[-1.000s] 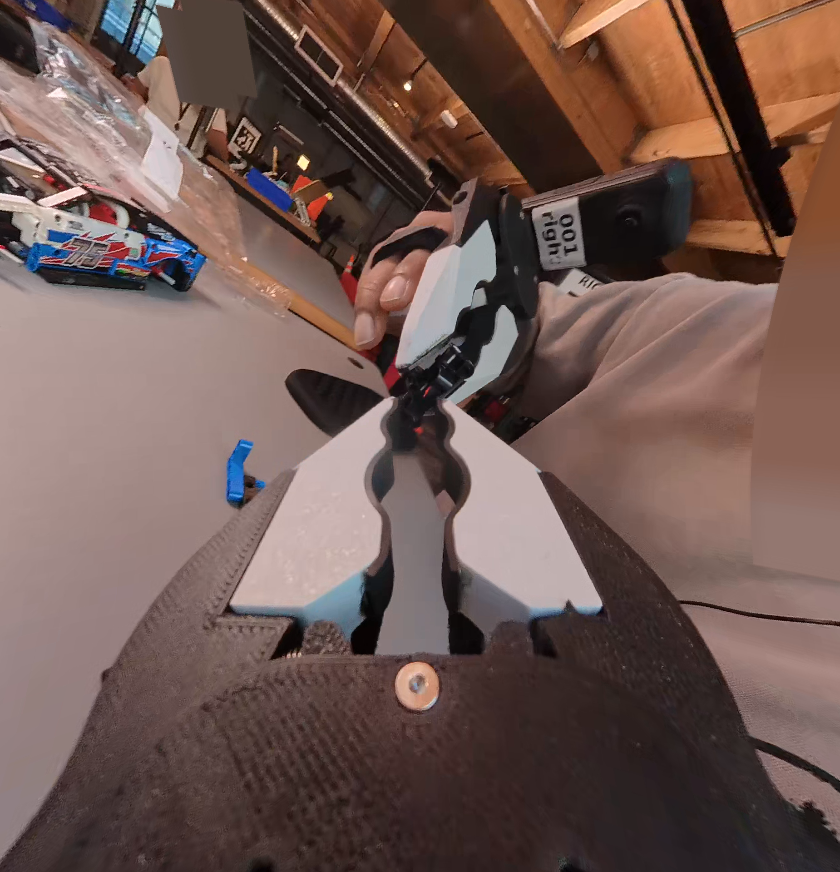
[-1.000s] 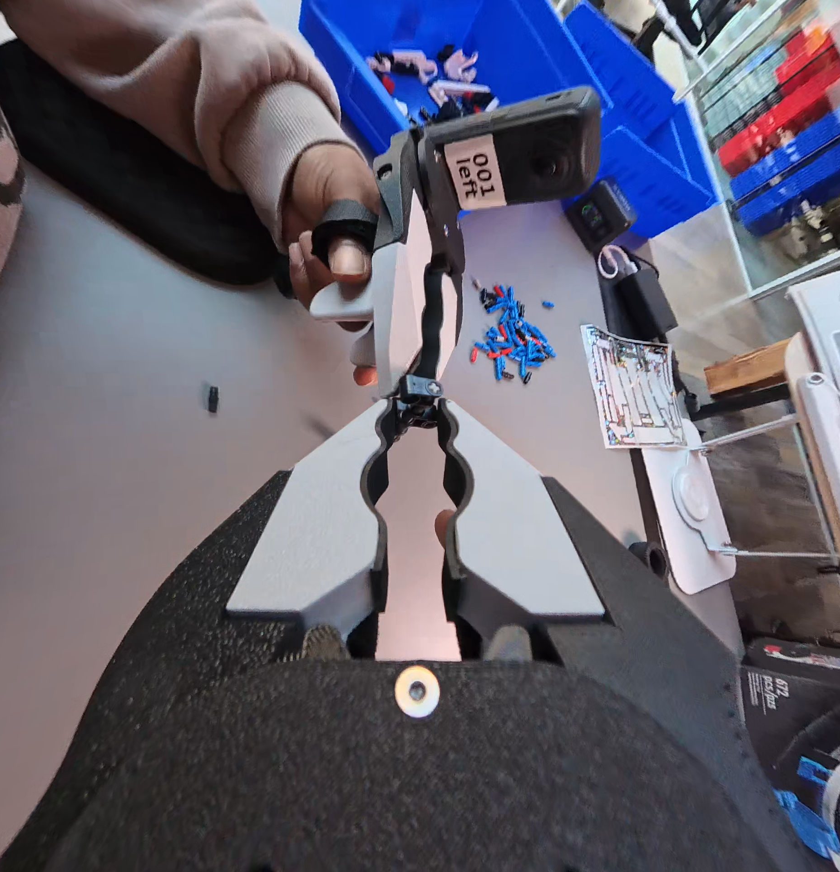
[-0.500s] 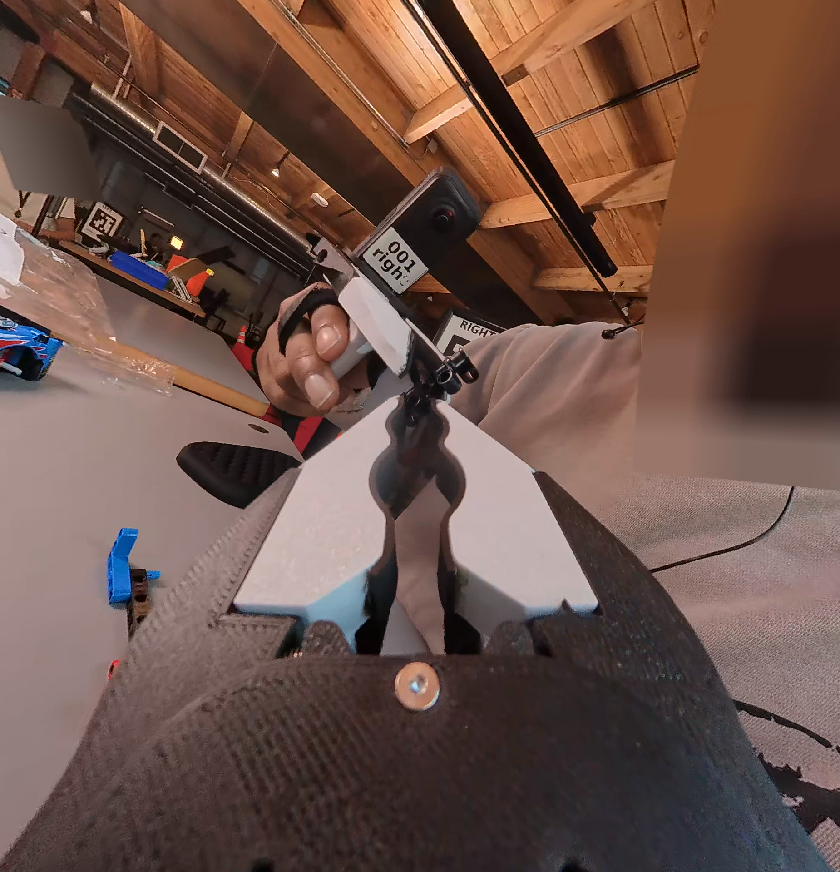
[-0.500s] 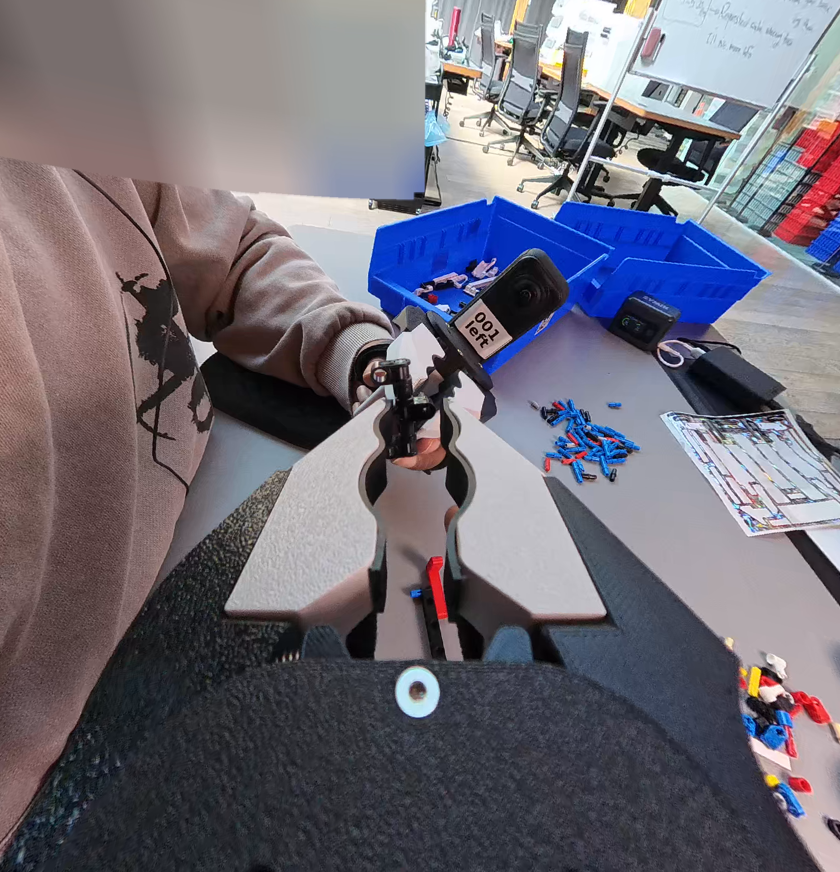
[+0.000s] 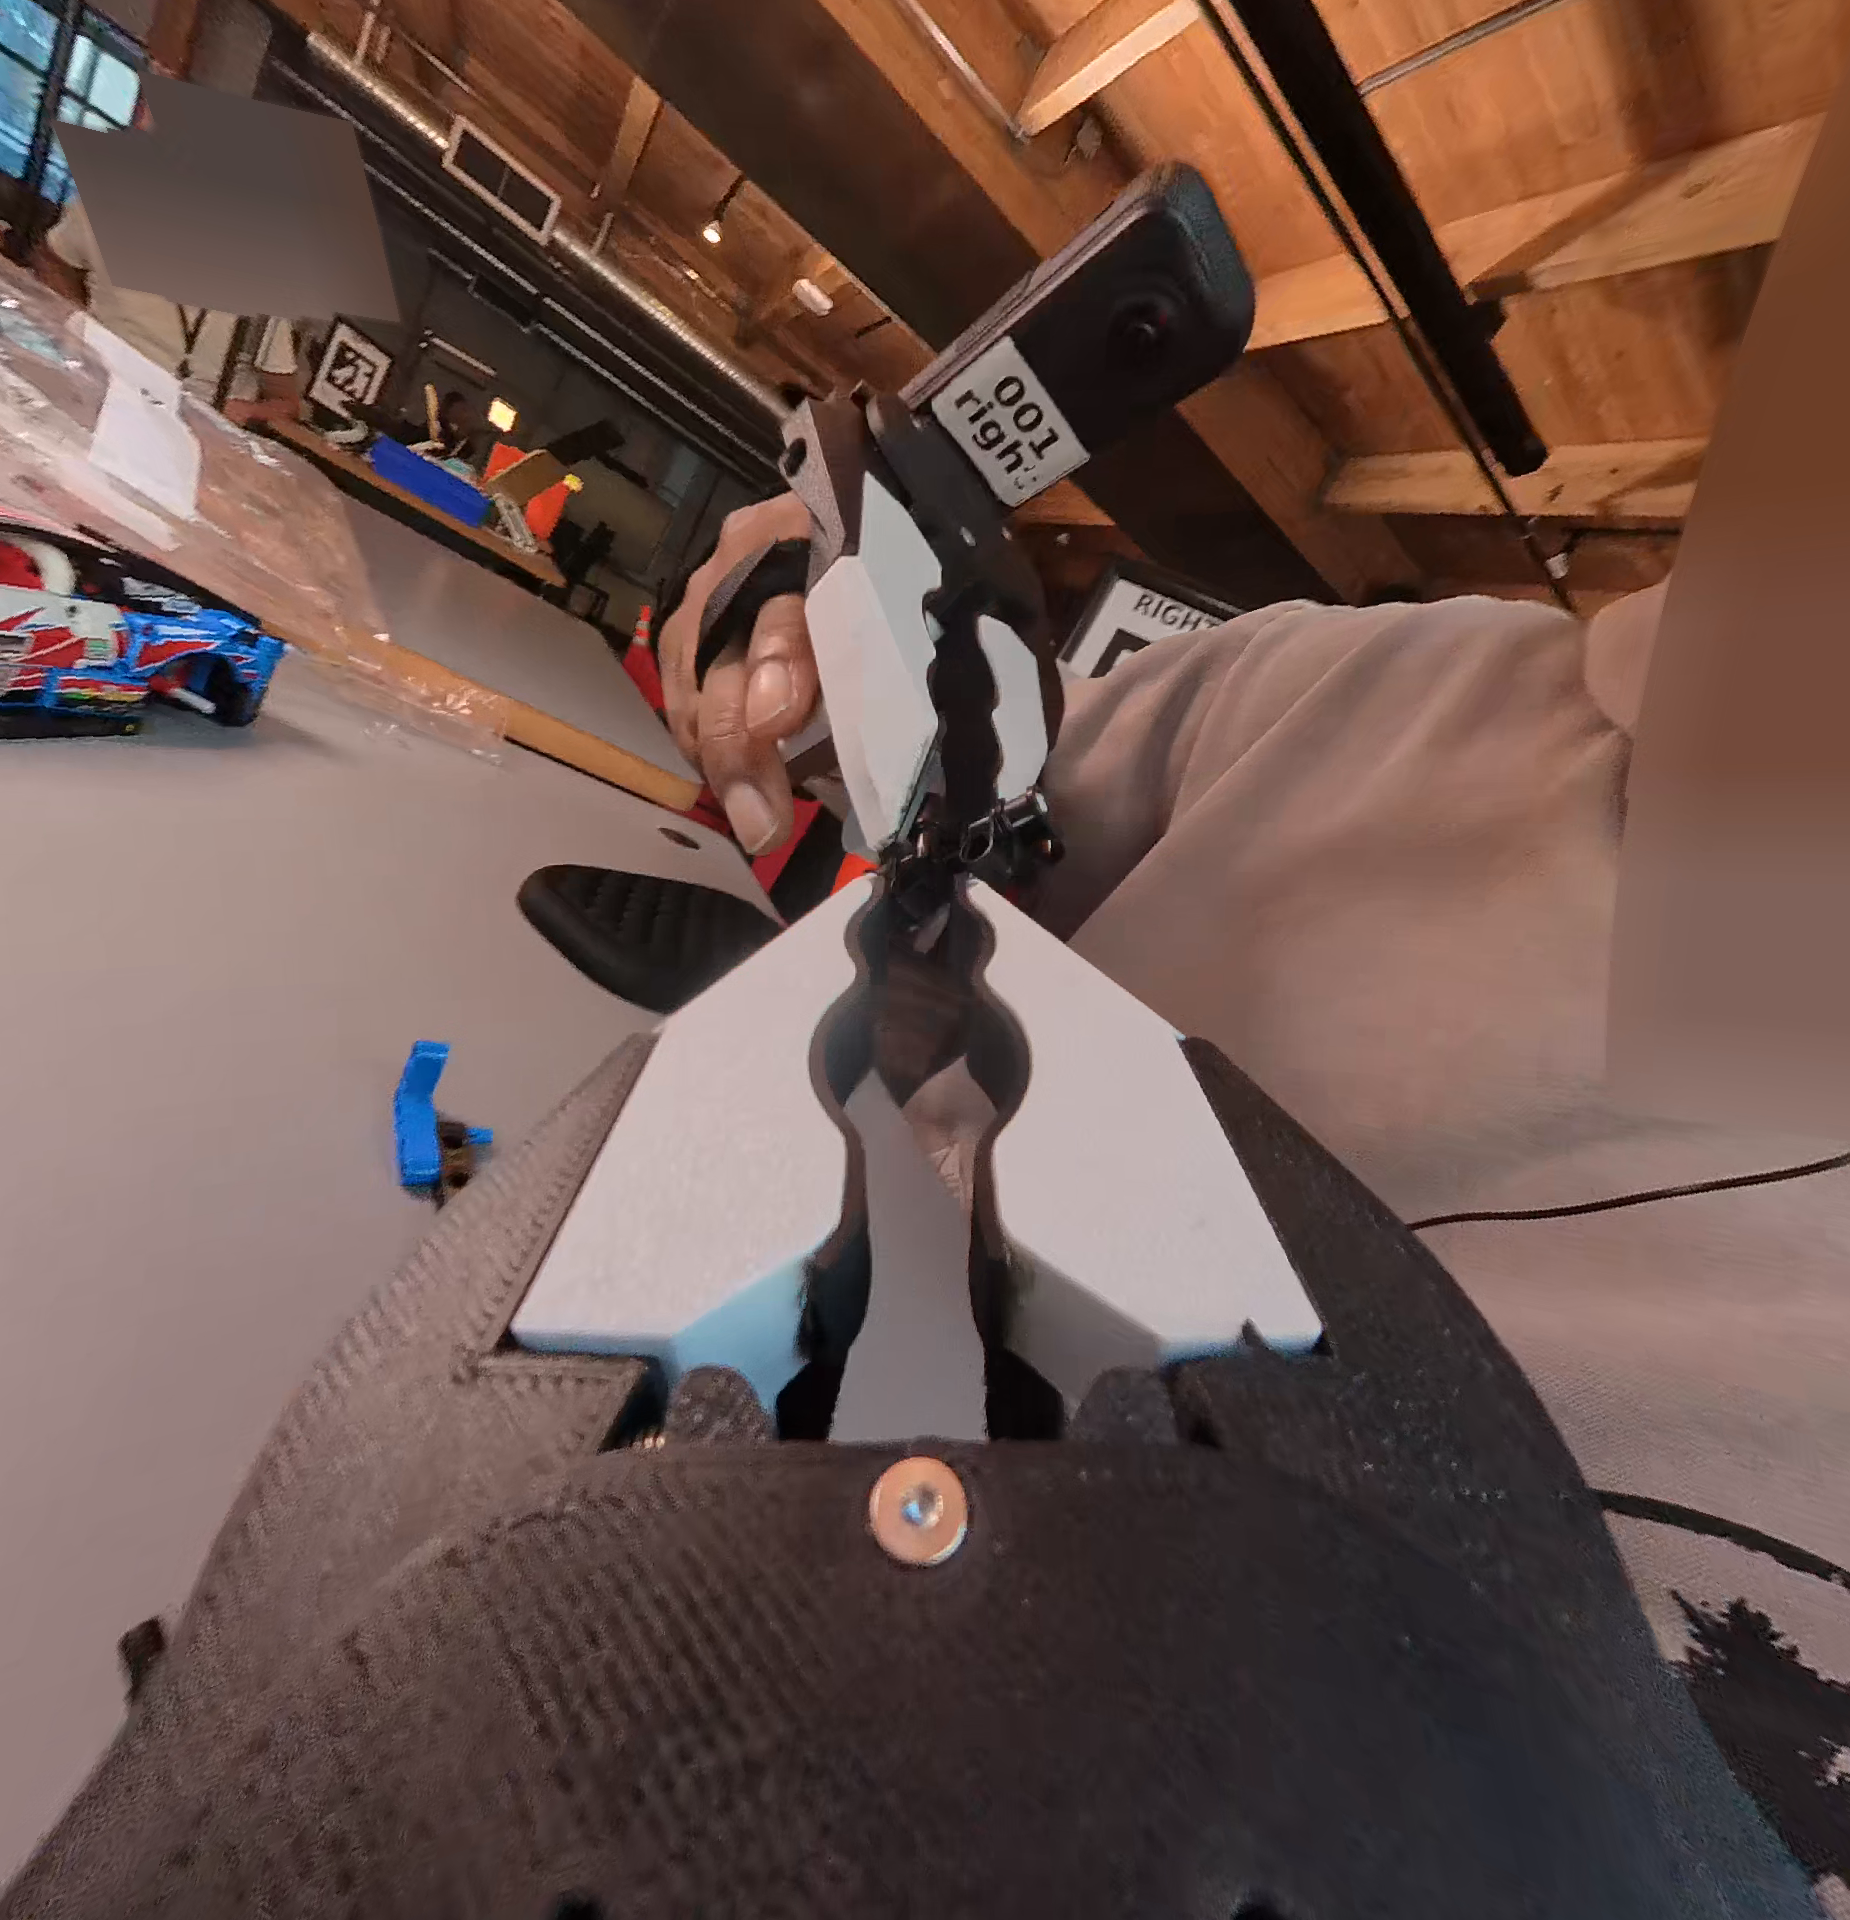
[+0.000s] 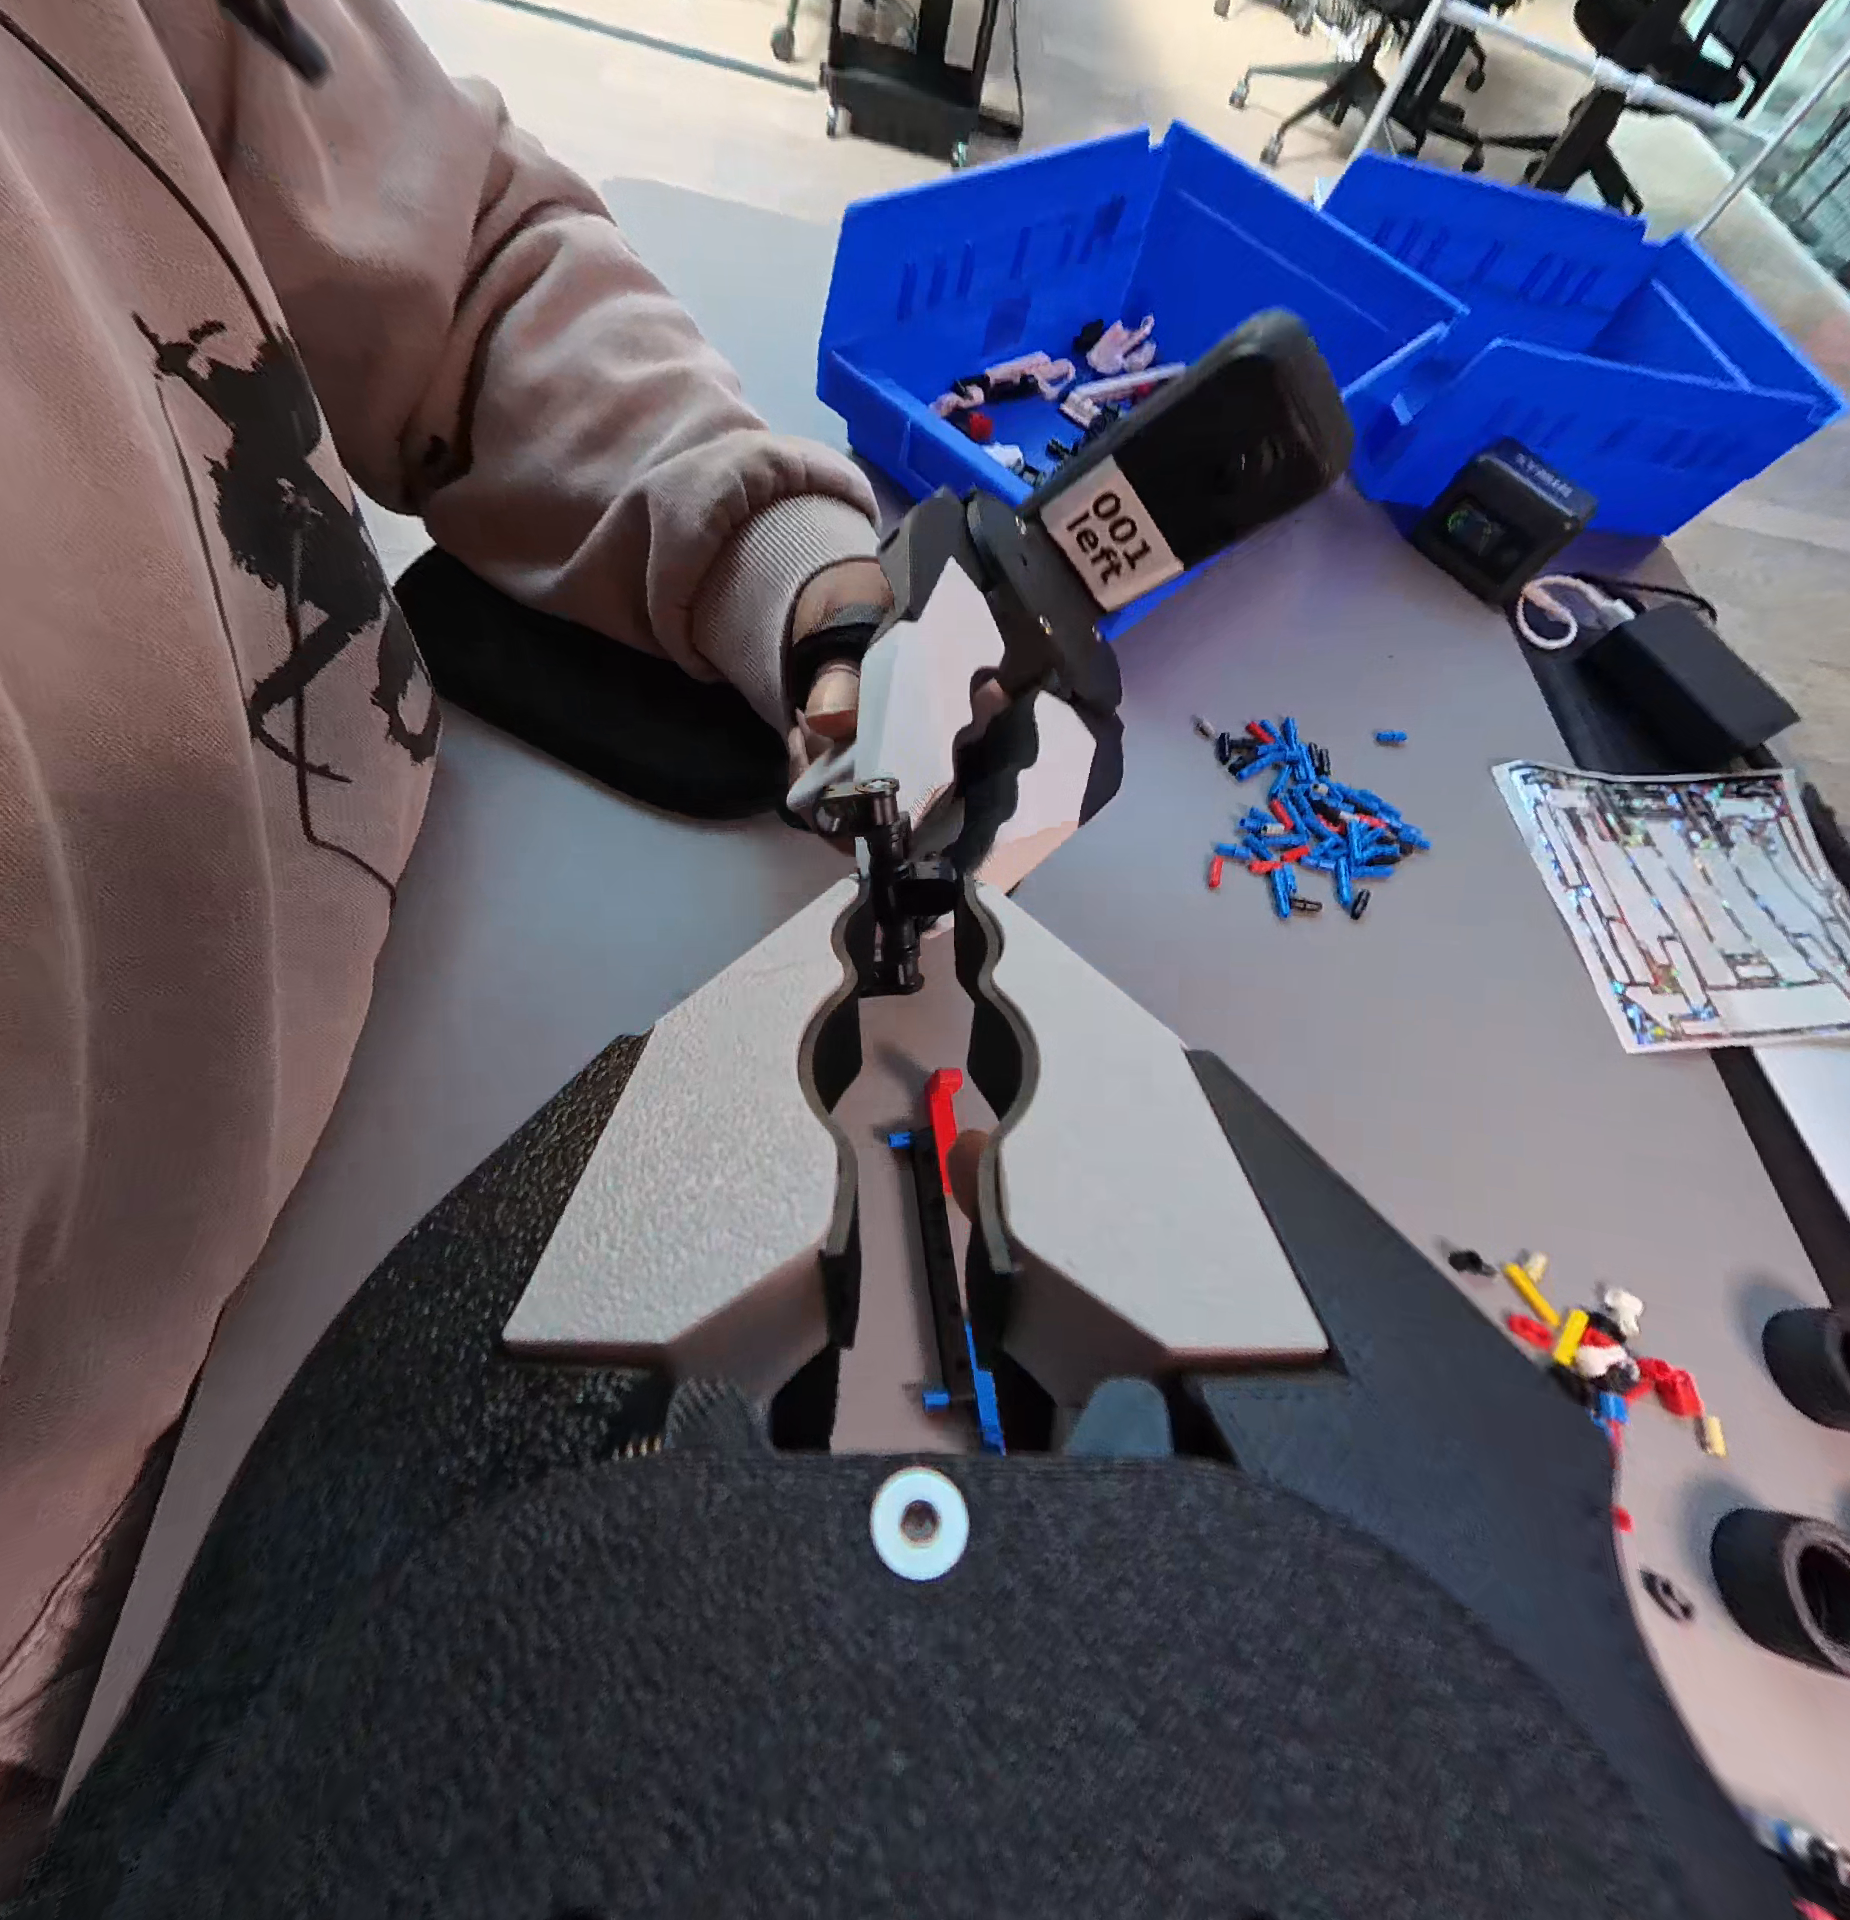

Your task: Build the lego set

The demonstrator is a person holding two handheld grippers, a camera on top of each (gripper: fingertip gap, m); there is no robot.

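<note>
A small black lego assembly (image 6: 893, 896) of an axle and connectors is held in the air between the two grippers. My right gripper (image 6: 905, 902) is shut on its lower part. My left gripper (image 5: 921, 906) is shut on the same assembly (image 5: 965, 840) from the opposite side. The two grippers meet tip to tip above the grey table (image 6: 1316, 1091). The left gripper also shows in the right wrist view (image 6: 905, 805), and the right gripper in the left wrist view (image 5: 926, 826). A black beam with red and blue parts (image 6: 942, 1247) lies on the table under my right gripper.
Two blue bins (image 6: 1129, 291) stand at the back, one holding parts. A pile of blue and red pins (image 6: 1305, 821), an instruction sheet (image 6: 1690, 904), loose coloured parts (image 6: 1596, 1351) and black tyres (image 6: 1825, 1371) lie to the right. A built lego car (image 5: 100, 655) and a blue piece (image 5: 422, 1117) lie to the left. Only a small space, under 4 cm, lies between the two pairs of fingers. From either gripper's tips it is about 15 cm to the blue piece (image 5: 422, 1117). It is also in sight in the right wrist view (image 6: 983, 1389).
Both grippers stayed shut on the black assembly and turned together. The right wrist view now tilts further down at the table. The left wrist view has swung back to the left.
</note>
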